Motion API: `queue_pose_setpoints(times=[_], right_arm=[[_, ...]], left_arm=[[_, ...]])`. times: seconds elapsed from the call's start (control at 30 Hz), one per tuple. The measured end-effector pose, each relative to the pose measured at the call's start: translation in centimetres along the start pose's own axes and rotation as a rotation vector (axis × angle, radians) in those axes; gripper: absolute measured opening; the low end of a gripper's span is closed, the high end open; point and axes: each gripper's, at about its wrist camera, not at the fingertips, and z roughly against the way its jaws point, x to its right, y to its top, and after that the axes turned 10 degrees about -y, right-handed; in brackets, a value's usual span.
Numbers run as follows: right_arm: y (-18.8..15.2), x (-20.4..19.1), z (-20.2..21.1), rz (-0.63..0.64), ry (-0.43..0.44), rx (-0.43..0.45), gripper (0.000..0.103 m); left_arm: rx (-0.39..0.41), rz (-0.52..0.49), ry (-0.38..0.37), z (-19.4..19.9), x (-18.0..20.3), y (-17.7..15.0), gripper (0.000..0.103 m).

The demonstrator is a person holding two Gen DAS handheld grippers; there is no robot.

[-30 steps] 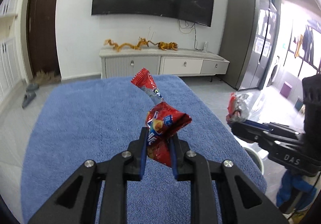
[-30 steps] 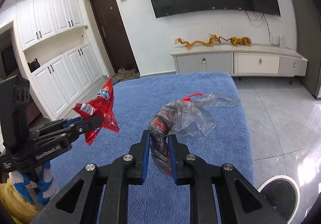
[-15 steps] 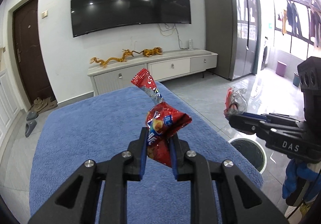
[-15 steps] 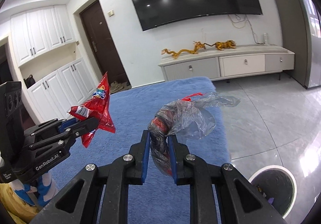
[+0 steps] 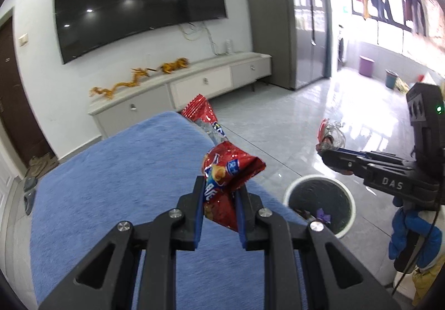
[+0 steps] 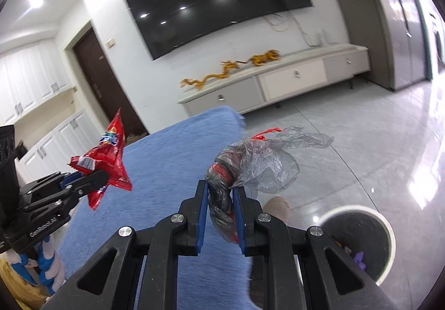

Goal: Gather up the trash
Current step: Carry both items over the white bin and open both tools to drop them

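My left gripper is shut on a red snack wrapper, held above the right edge of the blue towel-covered table. My right gripper is shut on a crumpled clear plastic bag with red scraps inside. A white trash bin with a dark liner stands on the floor to the right of the table; it also shows in the right wrist view. The right gripper hangs just above and behind the bin. The left gripper with its wrapper shows at the left in the right wrist view.
A white TV cabinet with golden dragon figures stands at the far wall under a large TV. A grey fridge is at the right. The glossy tile floor spreads around the bin.
Both grippers have swung right with their trash toward the table's right edge. The bin has come into full view below them.
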Motion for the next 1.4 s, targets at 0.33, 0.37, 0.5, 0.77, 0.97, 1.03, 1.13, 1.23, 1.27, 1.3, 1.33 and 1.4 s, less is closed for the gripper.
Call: queue_pose_setpoints(times=[0.33, 0.37, 0.5, 0.77, 0.97, 1.03, 1.13, 1.23, 1.27, 1.3, 1.33, 1.4], right_arm=[[-4.4, 11.1, -2.2, -0.224, -0.127, -0.111, 0.017], [-4.9, 12.1, -2.5, -0.243, -0.14, -0.124, 0.017], [-6.5, 15.6, -3.7, -0.299, -0.192, -0.168, 0.017], [-9.0, 20.5, -6.4, -0.379, -0.268, -0.253, 0.02], [-10.4, 21.5, -7.0, -0.41, -0.297, -0.285, 0.041], [-10.1, 21.3, -7.6, -0.413, -0.301, -0.296, 0.042], [-10.2, 21.2, -7.6, -0.415, -0.314, -0.307, 0.042], [-10.3, 20.9, -7.2, -0.413, -0.321, -0.305, 0.042], [-10.3, 20.7, -7.1, -0.412, -0.324, -0.304, 0.043], [-10.2, 20.5, -6.7, -0.412, -0.328, -0.301, 0.044], [-10.1, 20.2, -6.8, -0.412, -0.33, -0.298, 0.044], [-9.9, 20.0, -6.4, -0.41, -0.335, -0.29, 0.044]], left_arm=[[-0.184, -0.058, -0.185, -10.7, 7.4, 2.7, 0.022], [-0.196, -0.06, -0.197, -11.6, 8.1, 2.8, 0.022], [-0.265, -0.042, -0.287, -16.2, 10.8, 3.5, 0.022], [-0.357, 0.045, -0.427, -22.1, 13.3, 4.0, 0.047], [-0.391, 0.109, -0.484, -23.6, 13.4, 4.1, 0.059], [-0.393, 0.106, -0.482, -23.4, 13.4, 4.0, 0.059], [-0.386, 0.105, -0.484, -22.6, 12.7, 4.1, 0.06], [-0.376, 0.113, -0.479, -22.0, 12.5, 4.3, 0.06], [-0.375, 0.114, -0.479, -21.9, 12.5, 4.3, 0.06], [-0.374, 0.117, -0.483, -21.8, 12.3, 4.3, 0.06], [-0.378, 0.12, -0.49, -21.7, 12.3, 4.3, 0.06], [-0.385, 0.132, -0.495, -21.9, 12.1, 4.5, 0.06]])
